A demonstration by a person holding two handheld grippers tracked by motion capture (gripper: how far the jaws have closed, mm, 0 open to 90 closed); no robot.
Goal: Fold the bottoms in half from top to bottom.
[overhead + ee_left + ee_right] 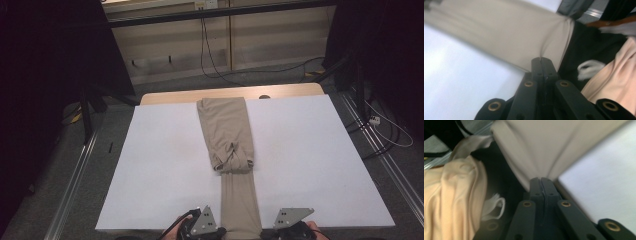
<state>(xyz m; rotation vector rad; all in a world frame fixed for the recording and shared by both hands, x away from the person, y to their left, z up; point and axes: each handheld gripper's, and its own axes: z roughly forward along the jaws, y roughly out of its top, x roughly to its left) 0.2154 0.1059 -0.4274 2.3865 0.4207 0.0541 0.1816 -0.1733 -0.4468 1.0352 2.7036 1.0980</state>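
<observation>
White table (150, 175), wide bare margins flanking central trousers (227, 132).

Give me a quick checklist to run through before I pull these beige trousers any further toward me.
1. Left gripper shut on the beige cloth trousers: ok, jaws pinch the near edge.
2. Right gripper shut on the same edge: ok.
3. Both grips level at the table's near edge: ok in the high view.
4. Near leg lies flat on the white table sheet: ok.
5. Middle of the trousers smooth: not ok, the cloth is bunched there.
6. How much fabric each grip holds: cannot tell.
</observation>
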